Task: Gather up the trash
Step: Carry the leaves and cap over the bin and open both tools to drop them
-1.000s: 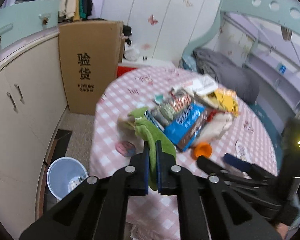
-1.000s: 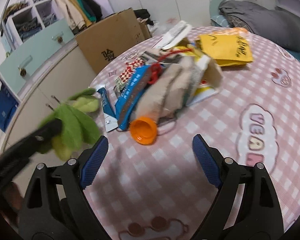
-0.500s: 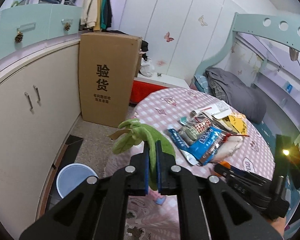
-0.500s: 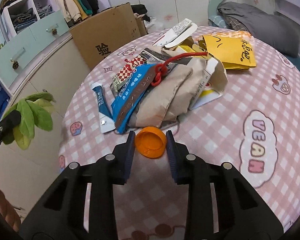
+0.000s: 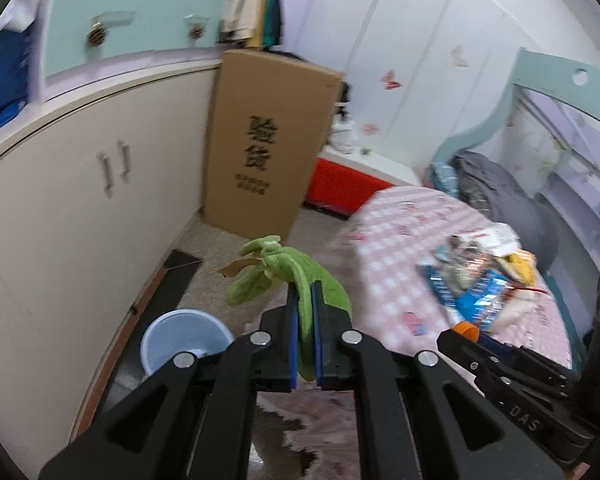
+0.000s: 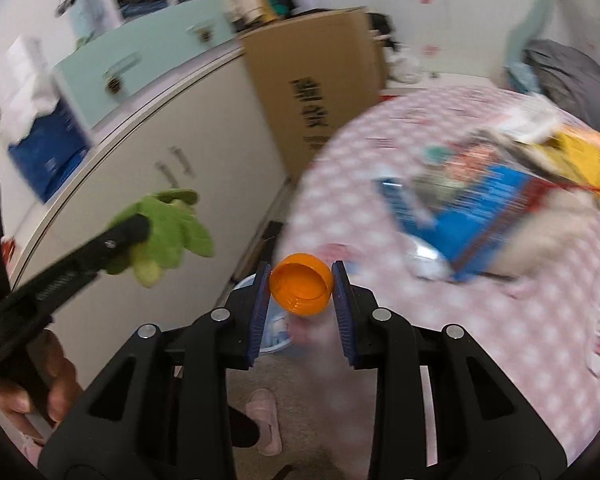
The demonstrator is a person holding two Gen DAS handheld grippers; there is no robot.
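- Bedroom corner: we work beside a round table (image 5: 400, 248) under a pink checked cloth, with cream cupboards (image 5: 80, 208) curving along the wall to our left.
- Our right gripper (image 6: 302, 292) pinches an orange cap (image 6: 301, 289) between its blue pads. We see the cap's hollow side, with a ridged rim; it is off the cloth, at the table's near edge.
- In the left wrist view the same cap (image 5: 466, 330) shows as a small orange spot at the tip of the right gripper (image 5: 456, 334), low over the table edge.
- Our left gripper (image 5: 305, 320) is pressed together on a green fabric scrap (image 5: 284, 272). It is soft and leaf-shaped, several lobes drooping forward, a strip hanging down between the pads, and a small tan tag at its far end.
- From the right wrist view the green scrap (image 6: 168, 236) hangs off the table, in front of the cupboard doors; the left hand (image 6: 32, 384) grips that tool's handle at lower left.
- On the floor below, a pale blue bin (image 5: 186, 340) stands against the cupboard base, open; contents too blurred to tell.
- More litter lies heaped on the far part of the table: a blue packet (image 6: 472, 208), a yellow bag (image 6: 584, 160), a beige pouch with red cord (image 6: 548, 220). All blurred.
- Behind stands a tall cardboard box (image 5: 268, 148) with black printed characters, then a red-fronted unit, white wardrobe doors with butterfly stickers, and a bed with grey bedding (image 5: 496, 192).
- We see a pink slipper (image 6: 264, 420) on the carpet near the table.
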